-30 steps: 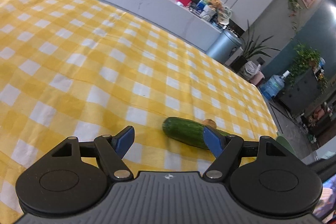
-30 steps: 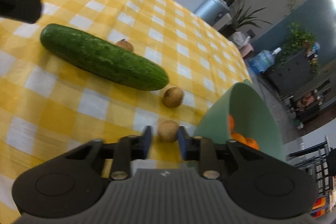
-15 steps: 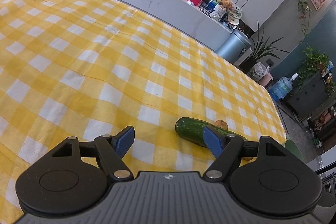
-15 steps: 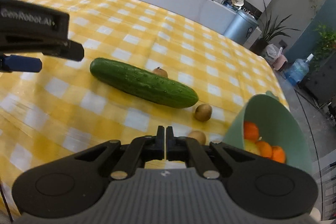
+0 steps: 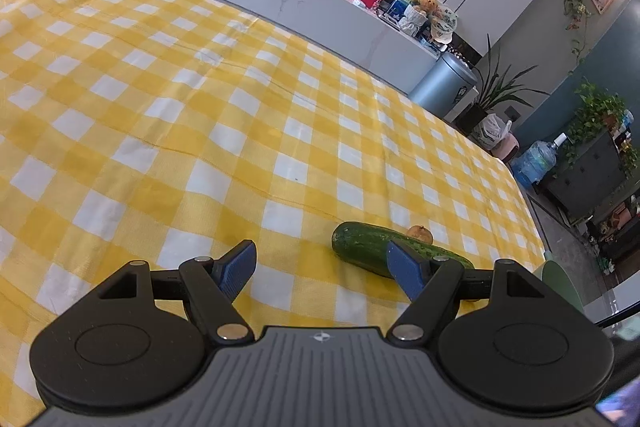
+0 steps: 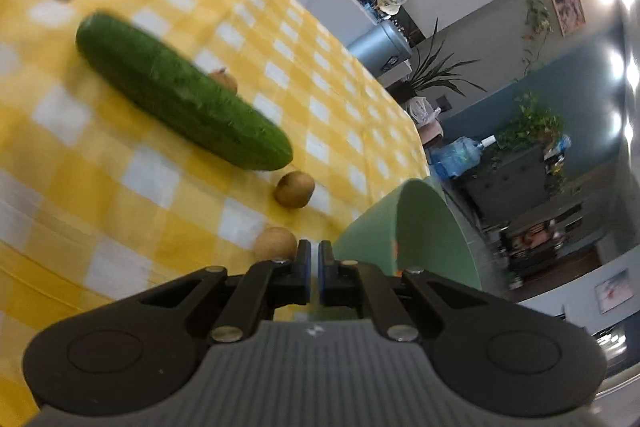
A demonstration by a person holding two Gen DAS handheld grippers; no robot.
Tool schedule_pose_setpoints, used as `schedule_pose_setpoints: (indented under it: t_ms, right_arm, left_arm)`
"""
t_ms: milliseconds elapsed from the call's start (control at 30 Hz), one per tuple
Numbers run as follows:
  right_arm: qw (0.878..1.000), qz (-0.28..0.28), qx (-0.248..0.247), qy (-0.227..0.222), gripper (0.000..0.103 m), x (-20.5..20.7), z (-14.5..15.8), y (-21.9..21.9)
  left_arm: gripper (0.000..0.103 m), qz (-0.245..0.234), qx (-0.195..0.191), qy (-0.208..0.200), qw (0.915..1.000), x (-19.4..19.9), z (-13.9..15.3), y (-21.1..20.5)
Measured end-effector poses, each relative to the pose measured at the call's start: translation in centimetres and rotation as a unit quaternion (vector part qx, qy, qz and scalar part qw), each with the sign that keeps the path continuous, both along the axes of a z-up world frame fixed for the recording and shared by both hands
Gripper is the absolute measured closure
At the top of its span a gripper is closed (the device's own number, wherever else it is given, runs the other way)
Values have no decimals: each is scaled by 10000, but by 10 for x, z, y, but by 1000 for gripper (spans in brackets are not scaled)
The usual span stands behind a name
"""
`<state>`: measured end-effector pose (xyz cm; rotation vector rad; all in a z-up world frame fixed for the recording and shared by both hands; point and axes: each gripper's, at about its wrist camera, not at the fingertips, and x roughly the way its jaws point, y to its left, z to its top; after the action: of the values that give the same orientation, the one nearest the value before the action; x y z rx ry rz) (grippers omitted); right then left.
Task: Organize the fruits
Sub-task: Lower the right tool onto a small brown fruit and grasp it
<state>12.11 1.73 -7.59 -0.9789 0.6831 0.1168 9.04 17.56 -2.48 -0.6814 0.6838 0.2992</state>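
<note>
- the right gripper (image 6: 314,269) has its jaws pressed together with nothing between them; the nearest small round brown fruit (image 6: 276,242) sits on the cloth just left of its tips, not held.
- the left gripper (image 5: 322,267) hangs with its blue pads spread wide and empty, probably parked out of the way while the other hand works.
- the long dark green cucumber (image 6: 182,97) lies flat across the yellow and white checked tablecloth (image 5: 160,115); a second brown fruit (image 6: 295,189) rests near its right end, and a third (image 6: 225,79) peeks from behind it.
- the pale green bowl (image 6: 432,227) stands at the right by the table edge, close beside the loose fruit, so a carry into it looks short. something orange shows inside.
- the cloth to the left and beyond is wide and bare; on the right the bowl and the table edge crowd any move, and a nudged fruit could roll.
</note>
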Motion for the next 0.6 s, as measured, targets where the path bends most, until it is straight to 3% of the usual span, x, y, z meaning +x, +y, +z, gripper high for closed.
schedule_pose_setpoints:
  t_ms: [133,233,300,333,400,433,467,600]
  right_arm:
    - [9998,59,-176,48,103,2,-5,1]
    - [9964,183,739,383,103,-1,18,-8]
    - [9781,428,1819,920,103,-5,40,-22]
    - [9726,473,2038,1014,103,-8,47,-26]
    - [9742,442,2044,850,103,-10,52,-28]
    - [9747,373,2056,792,94,-8,51,-29]
    - [9741,262,2096,806,78,-5,50,-31]
    - [9665,85,2287,1163,73,1,42,-35]
  left_arm:
    - [16,35,-20,-14,10000,0,0,2]
    - [16,28,114,37,9999,0,1,4]
    - [16,-56,462,150,9988,0,2,3]
    - [16,-73,532,207,9983,1,3,3]
    - [16,-39,421,274,9987,1,0,6]
    - [16,-23,344,287,9990,1,-1,8]
    - [16,-7,297,294,9991,1,-2,9]
    - [16,78,271,263,9993,-2,-1,12]
